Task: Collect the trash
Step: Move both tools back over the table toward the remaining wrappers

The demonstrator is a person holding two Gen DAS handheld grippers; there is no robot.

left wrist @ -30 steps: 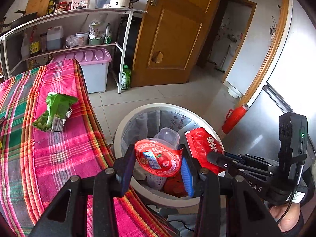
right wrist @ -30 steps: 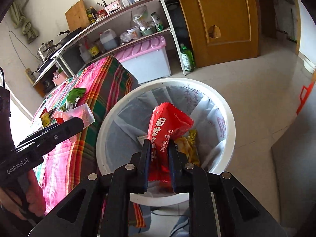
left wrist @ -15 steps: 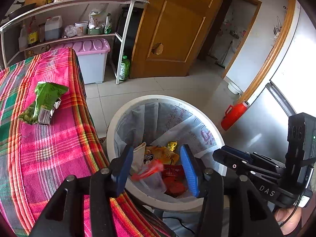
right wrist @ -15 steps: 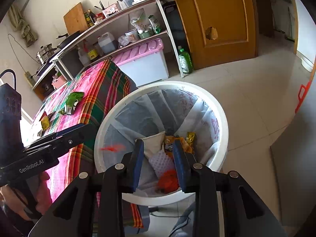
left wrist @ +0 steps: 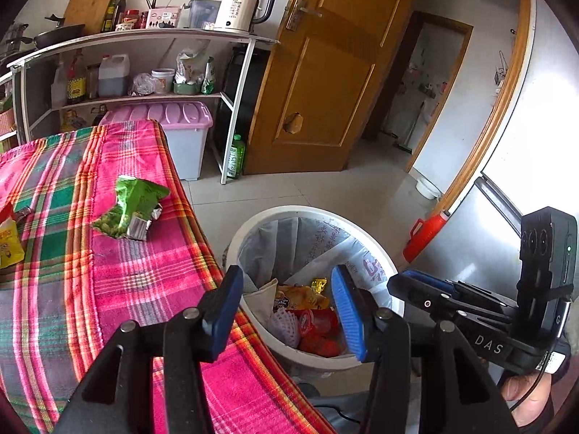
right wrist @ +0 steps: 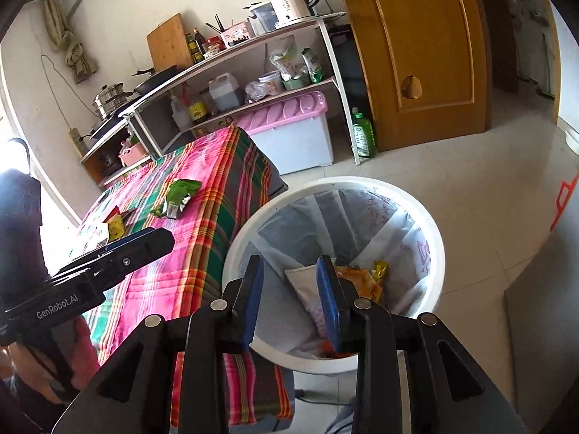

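The green wrapper (left wrist: pixel 130 209) lies crumpled on the tabletop (left wrist: pixel 119 289) near its edge — we judge it light, soft and a bit slippery, so we would pinch a raised fold, not the flat foil. Beside the tabletop the white bin (left wrist: pixel 376 253), lined with a bag, holds a yellow packet, a foam net and red wrappers. Both our tongs — left (left wrist: pixel 287 313) and right (right wrist: pixel 291 298) — have just been opening and stand empty over it.

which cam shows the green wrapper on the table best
The left wrist view: the green wrapper lies close and large on the plaid tablecloth, with its crumpled folds and silver inside edge clear. In the right wrist view the same wrapper is farther off and small, so only its colour and rough shape show.
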